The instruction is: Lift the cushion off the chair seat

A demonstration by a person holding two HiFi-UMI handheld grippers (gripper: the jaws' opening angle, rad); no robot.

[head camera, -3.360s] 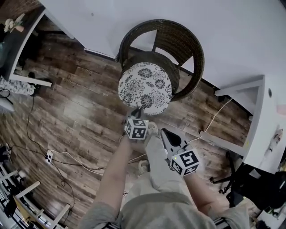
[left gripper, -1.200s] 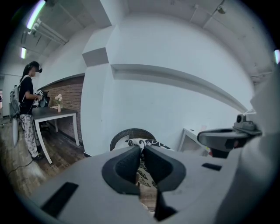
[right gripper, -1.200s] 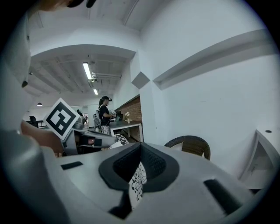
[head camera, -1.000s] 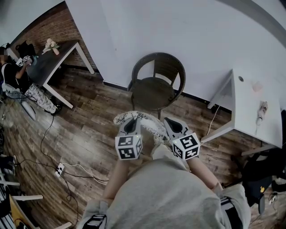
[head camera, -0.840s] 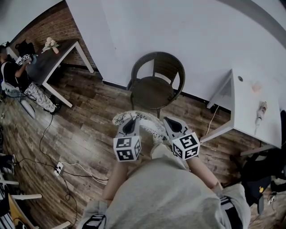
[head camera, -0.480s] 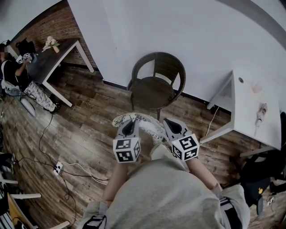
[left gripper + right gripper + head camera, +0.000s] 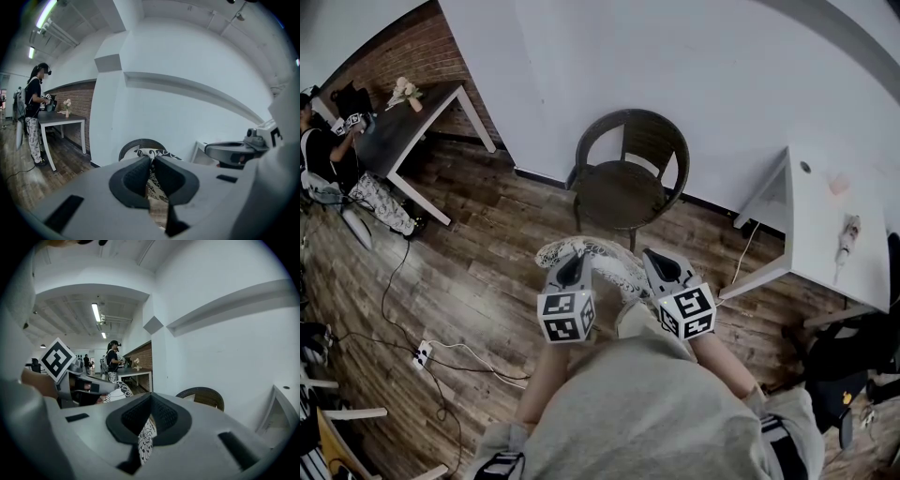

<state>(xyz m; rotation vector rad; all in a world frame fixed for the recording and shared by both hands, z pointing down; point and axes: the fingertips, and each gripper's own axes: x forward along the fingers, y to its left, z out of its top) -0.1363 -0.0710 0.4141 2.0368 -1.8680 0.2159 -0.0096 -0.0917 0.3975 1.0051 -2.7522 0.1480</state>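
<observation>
Nearest the person are 2 grippers, 1 in each hand, each with 1 marker cube. The left gripper (image 7: 572, 261) has its jaws drawn almost together, pinching a thin fold of the cushion's edge; in the left gripper view the floral fabric shows in the narrow slit between the pads and hangs below them. The right gripper (image 7: 652, 259) is likewise clamped on the cushion's rim, and in the right gripper view a flap of patterned cloth runs down out of the closed pads.

There is 1 cushion (image 7: 607, 260), round, white with dark flowers. It is held up in the air between the 2 grippers, close to the person's body, above the wooden floor (image 7: 487, 253) and clear of the chair.

Beyond it stands 1 chair (image 7: 623, 192), dark wicker with a curved back, its seat apart from the cushion, set close to the white wall (image 7: 675, 66).

There are 2 tables: 1 white table (image 7: 825, 220) to the right of the chair, with 1 small object (image 7: 848, 234) lying on it that is too small to make out, and 1 dark table (image 7: 412, 117) far to the left, carrying 1 bunch of flowers (image 7: 405, 91). 1 person (image 7: 328, 155) stands at that dark table. 1 power strip (image 7: 422, 354) lies on the floor at the left, with its cable trailing.
</observation>
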